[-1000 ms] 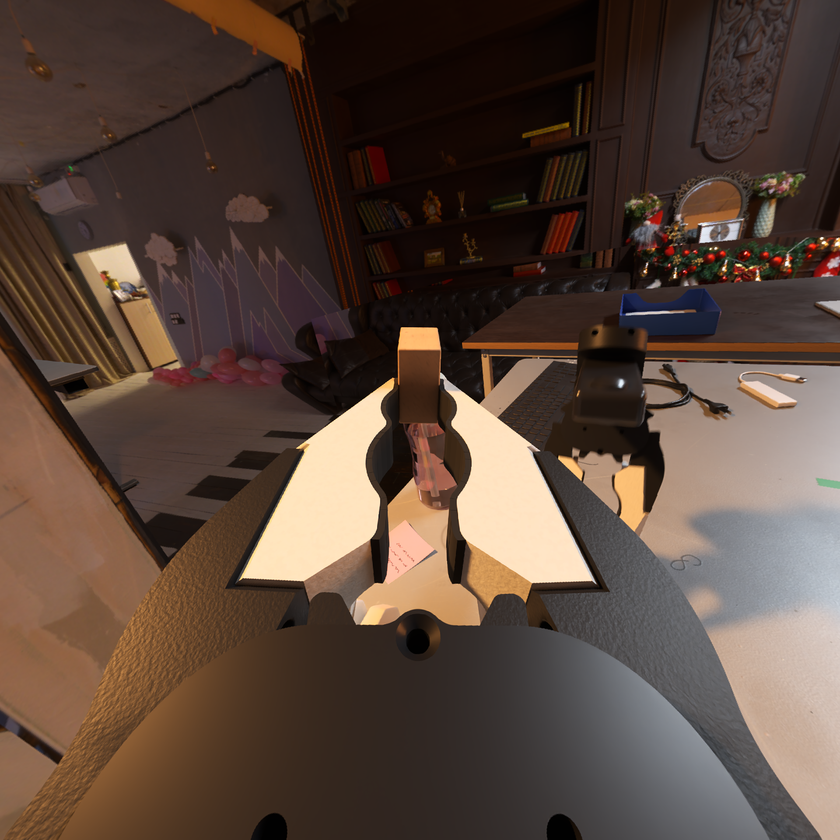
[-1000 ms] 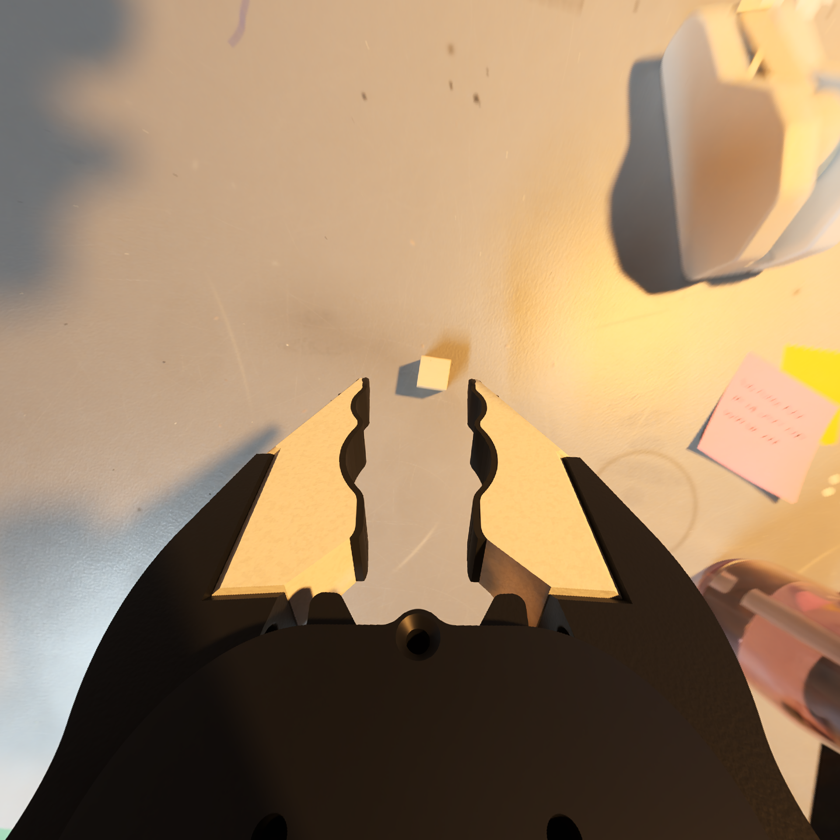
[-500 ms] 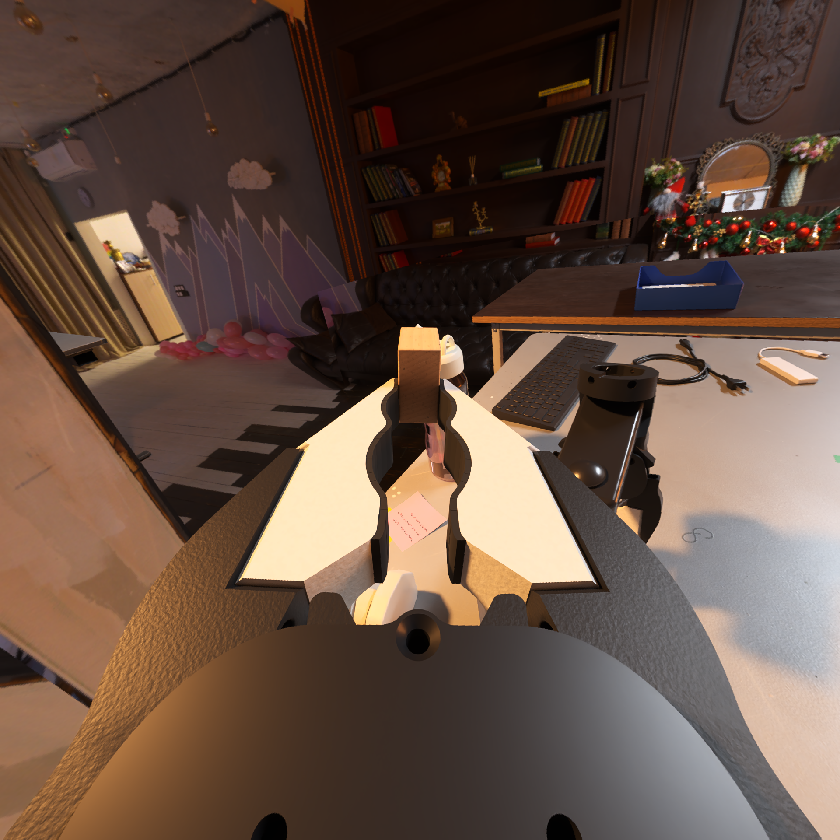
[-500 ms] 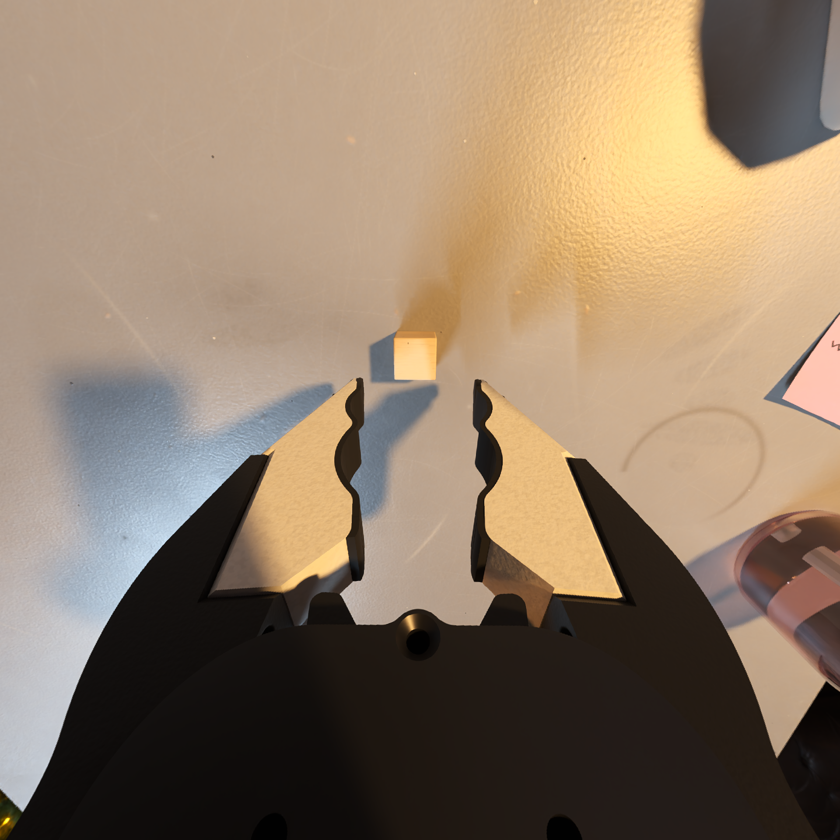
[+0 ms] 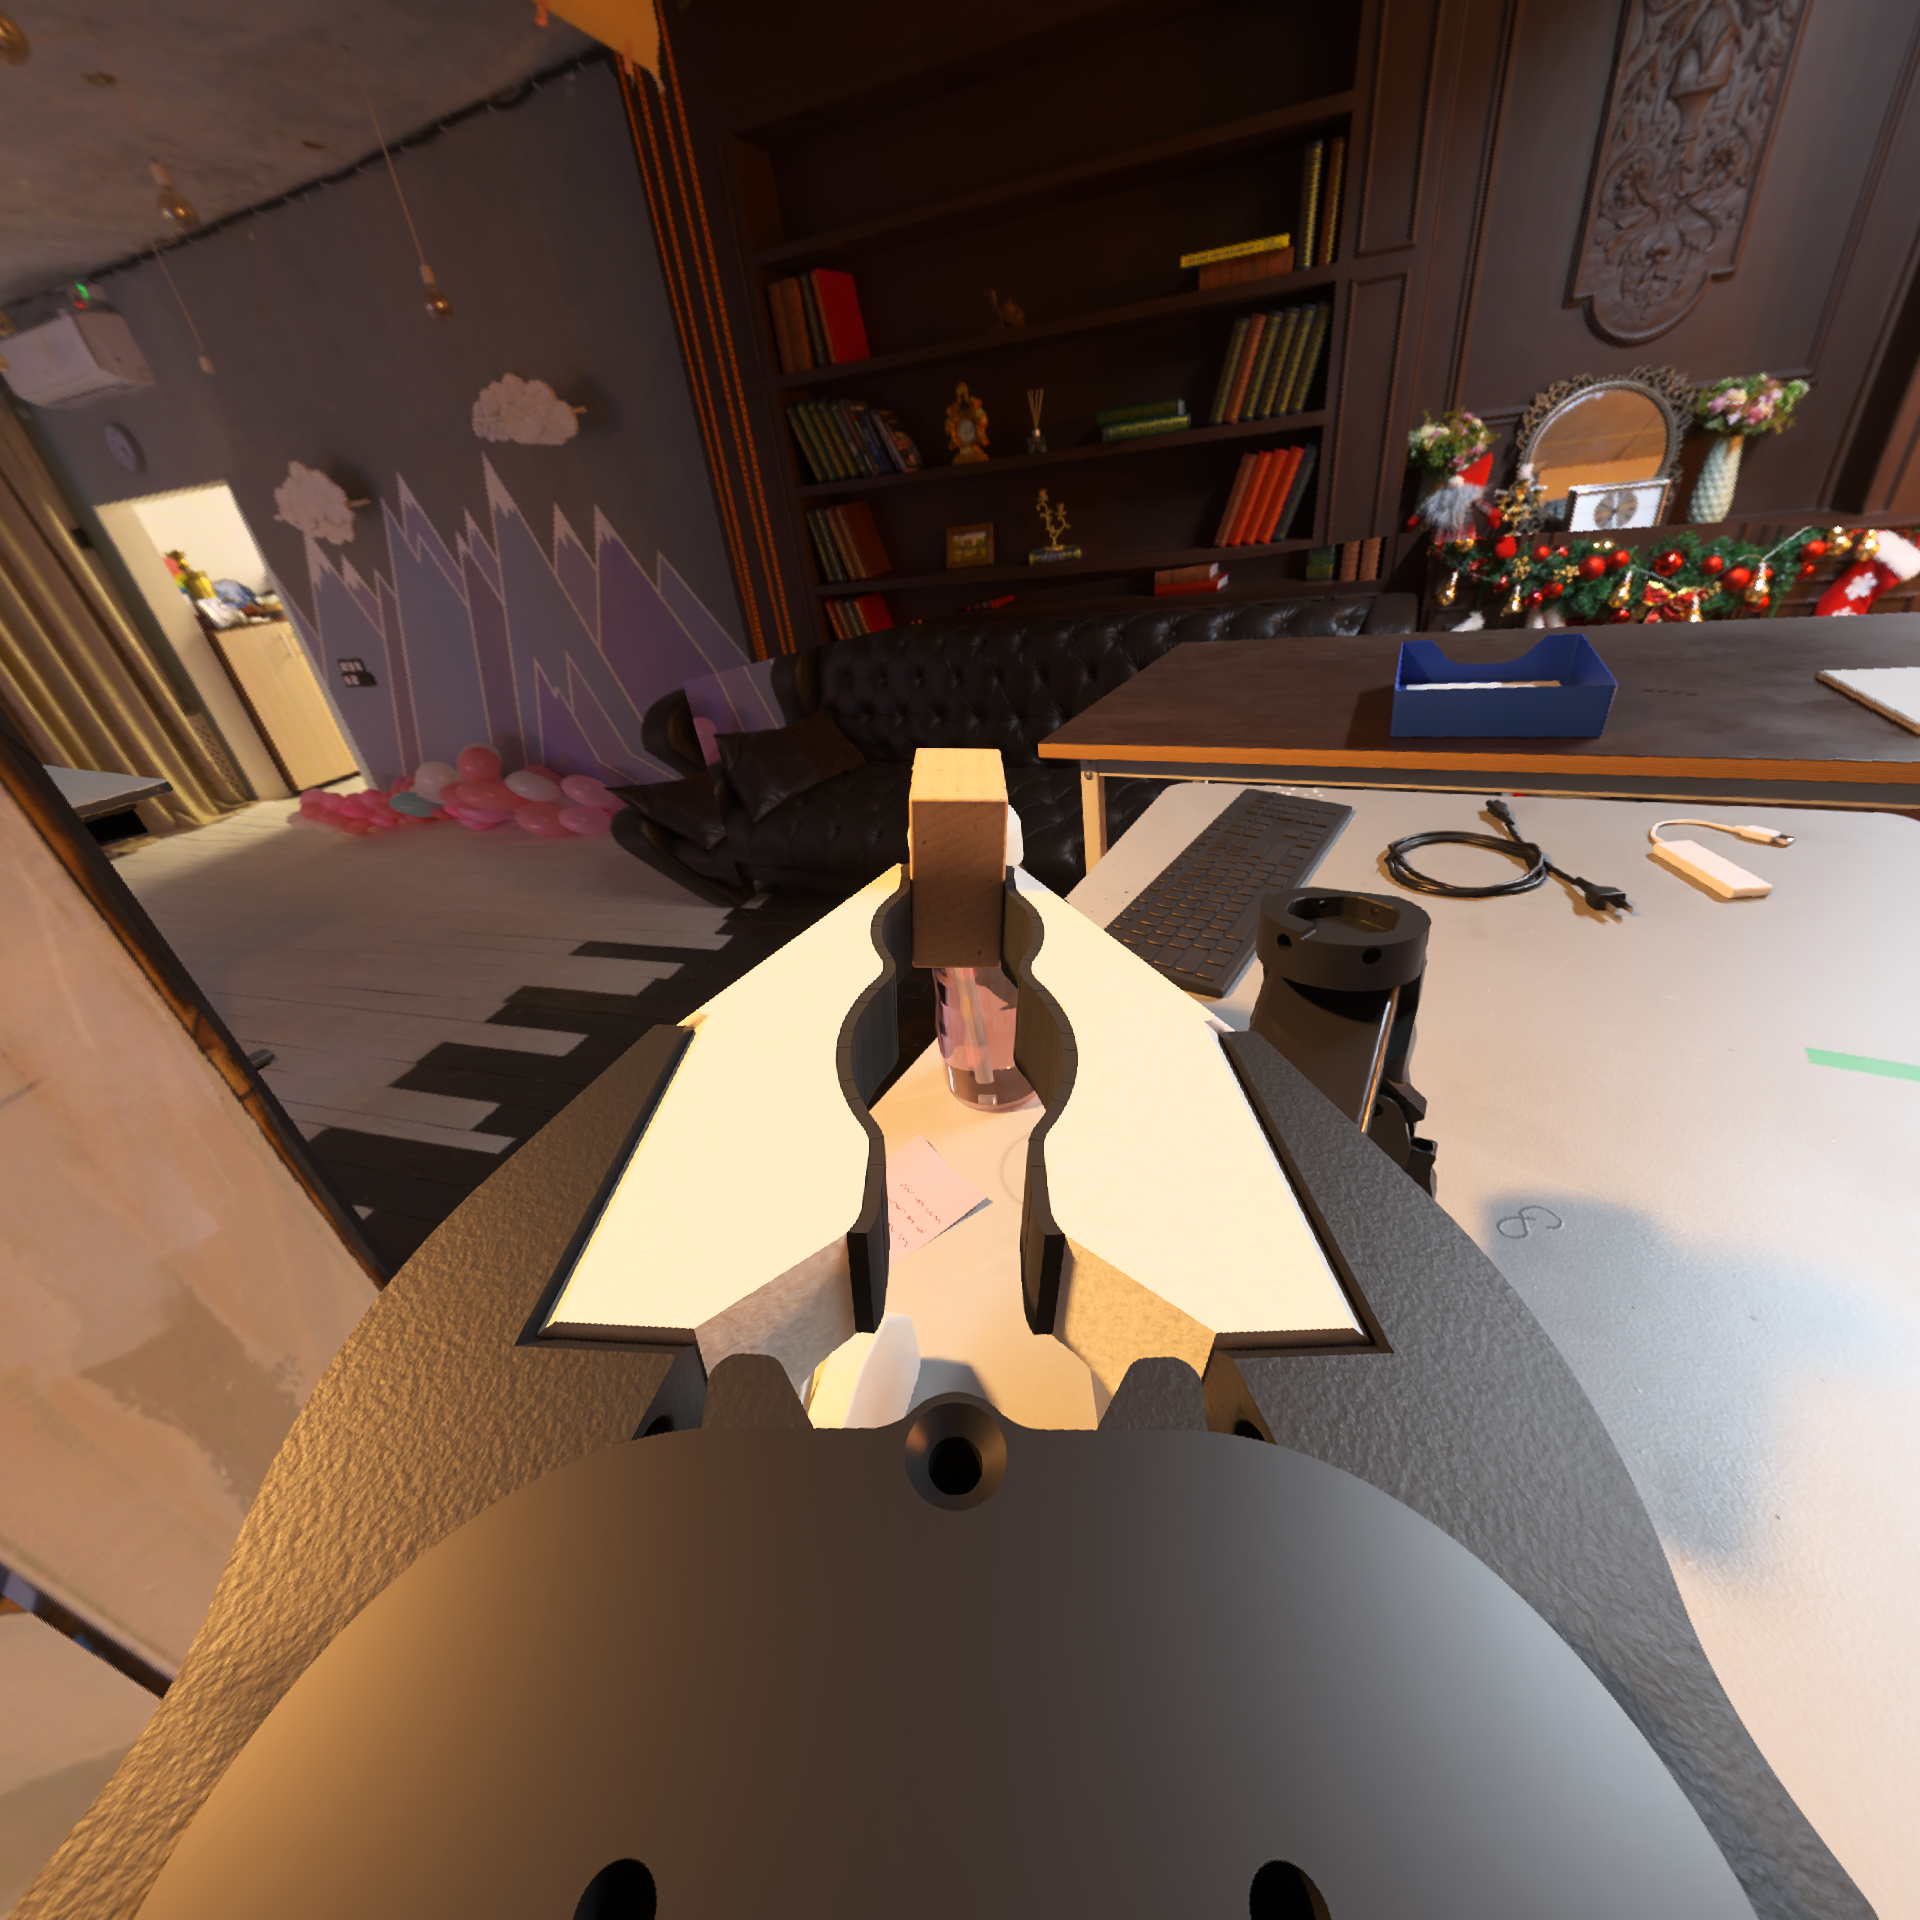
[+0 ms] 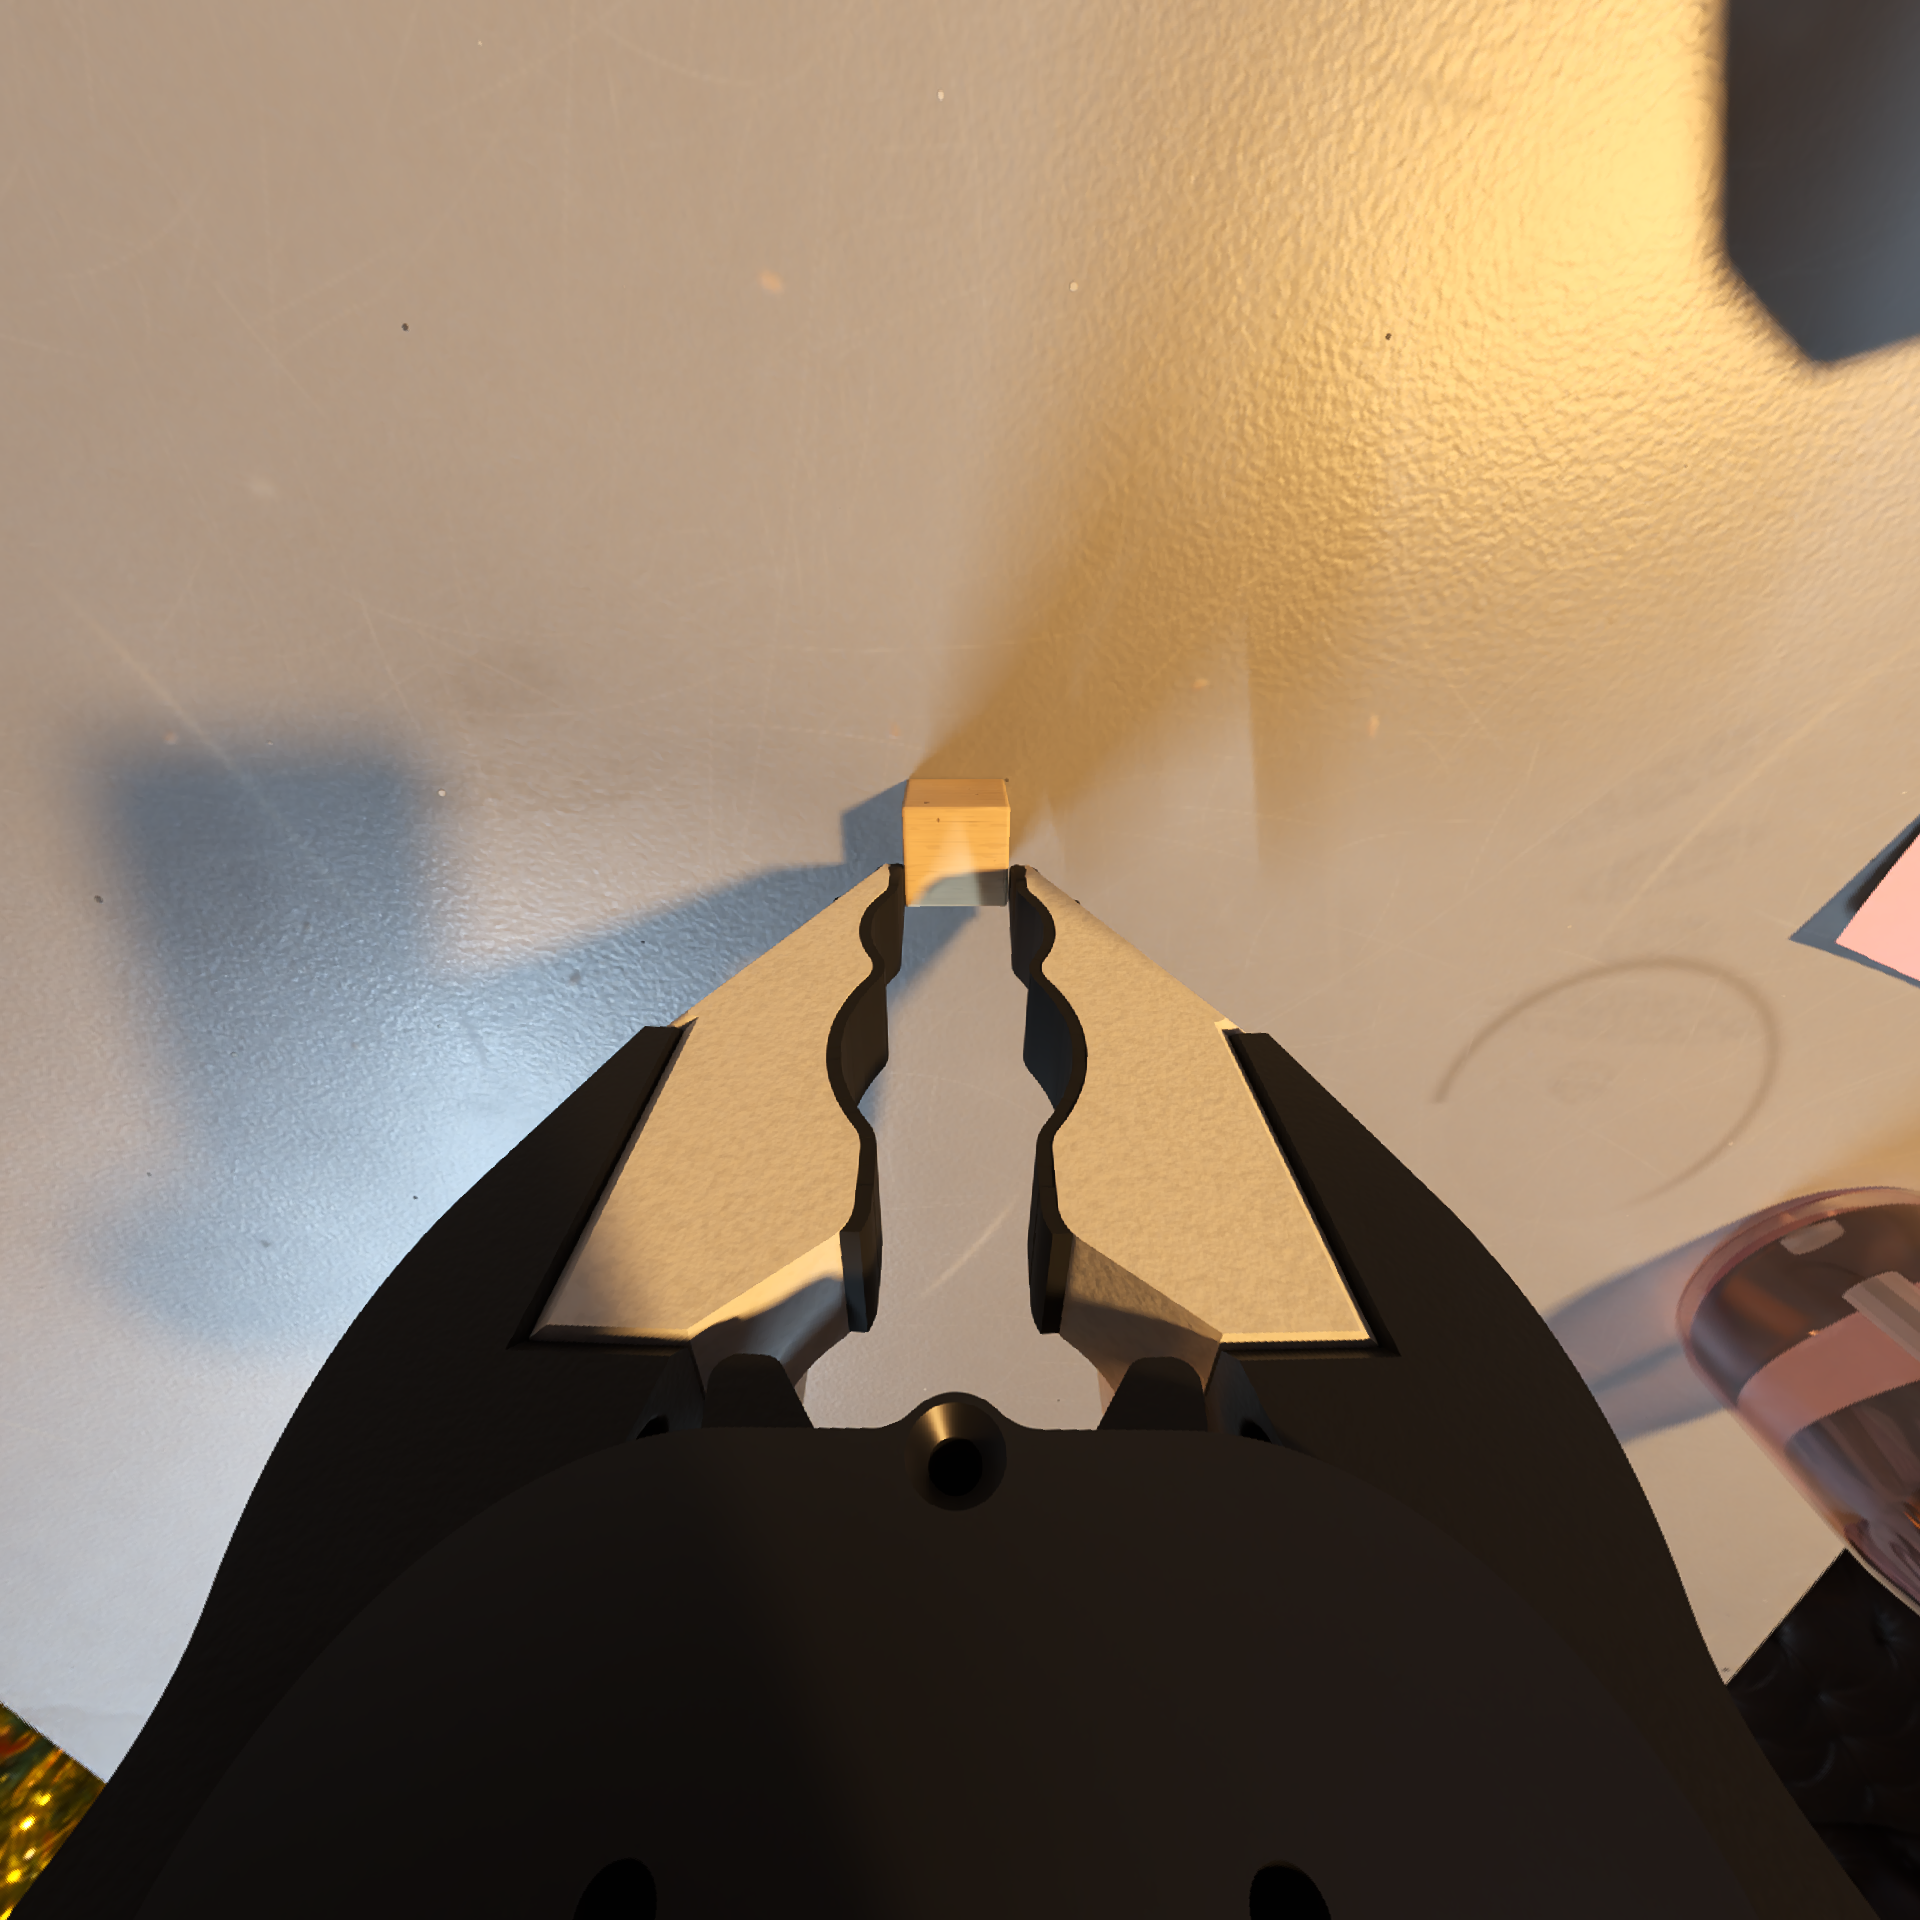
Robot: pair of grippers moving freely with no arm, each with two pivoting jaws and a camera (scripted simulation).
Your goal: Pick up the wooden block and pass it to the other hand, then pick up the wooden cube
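My left gripper [image 5: 956,896] is shut on the wooden block [image 5: 956,831] and holds it upright in the air over the table's left edge. My right gripper [image 6: 956,883] points straight down at the table. Its two tips touch the sides of the small wooden cube [image 6: 956,836], which rests on the table. In the left wrist view the right gripper's body [image 5: 1340,997] stands to the right of my left fingers; its tips and the cube are hidden there.
A pink bottle [image 5: 977,1049] and a pink note [image 5: 925,1210] lie under the left gripper. The bottle also shows in the right wrist view [image 6: 1818,1382]. A keyboard [image 5: 1226,894], black cable [image 5: 1475,862] and white adapter [image 5: 1709,868] lie farther back. A blue tray [image 5: 1496,691] sits on the dark desk.
My right gripper has come down onto the cube and its jaws have narrowed until the tips meet its sides. My left gripper still holds the block and has barely moved.
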